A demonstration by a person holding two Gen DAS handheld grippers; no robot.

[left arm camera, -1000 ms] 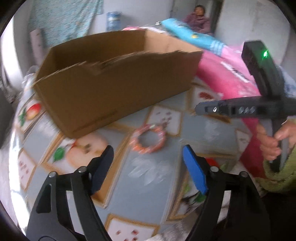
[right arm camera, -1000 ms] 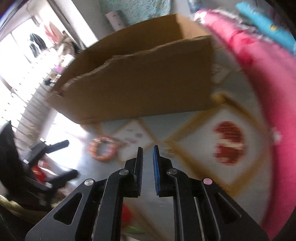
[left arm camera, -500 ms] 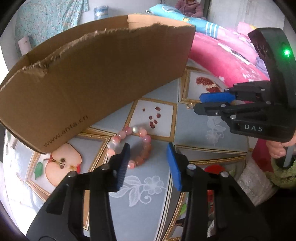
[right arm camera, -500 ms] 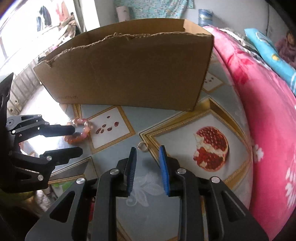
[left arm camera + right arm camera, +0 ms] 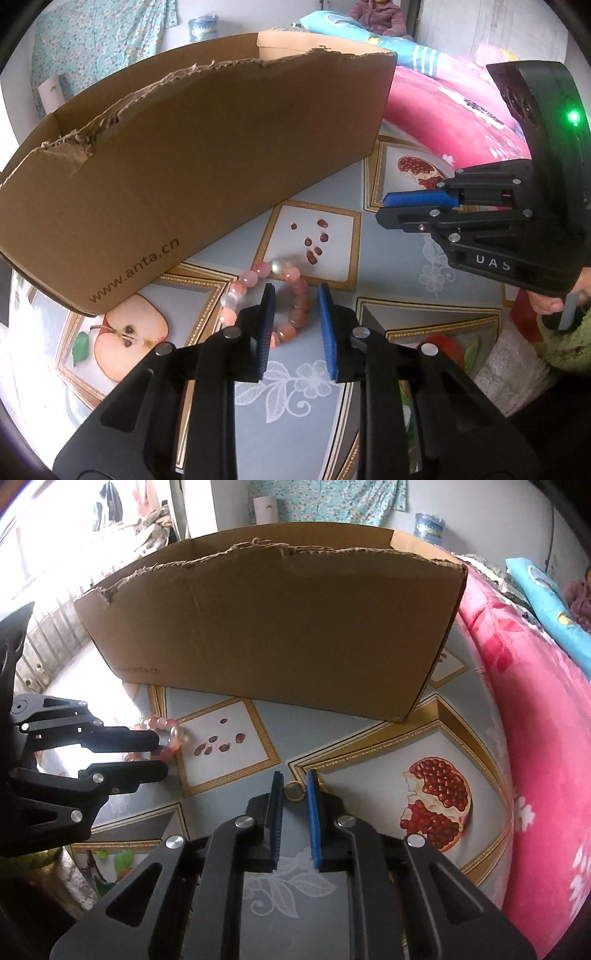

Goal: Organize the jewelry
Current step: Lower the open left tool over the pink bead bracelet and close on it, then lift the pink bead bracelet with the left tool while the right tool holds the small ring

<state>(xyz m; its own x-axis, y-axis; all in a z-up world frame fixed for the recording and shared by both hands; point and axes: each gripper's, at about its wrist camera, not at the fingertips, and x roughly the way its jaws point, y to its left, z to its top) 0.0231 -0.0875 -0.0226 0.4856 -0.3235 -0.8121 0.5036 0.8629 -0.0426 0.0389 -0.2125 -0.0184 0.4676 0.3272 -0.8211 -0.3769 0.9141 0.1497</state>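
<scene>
One pink bead bracelet [image 5: 271, 301] is lying at middle left, below one cardboard box [image 5: 192, 155]. The left gripper [image 5: 295, 325] is tilting down, its jaws closing around the bracelet's right side. The right gripper [image 5: 293, 812] is closing, nearly shut, around one small gold ring [image 5: 294, 791].

Both grippers angled down — left gripper [image 5: 294, 295], right gripper [image 5: 294, 781] — jaws just closing.

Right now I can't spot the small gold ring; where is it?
In the right wrist view, the gold ring lies on the tablecloth between the right gripper's fingers, left of the printed pomegranate.
</scene>
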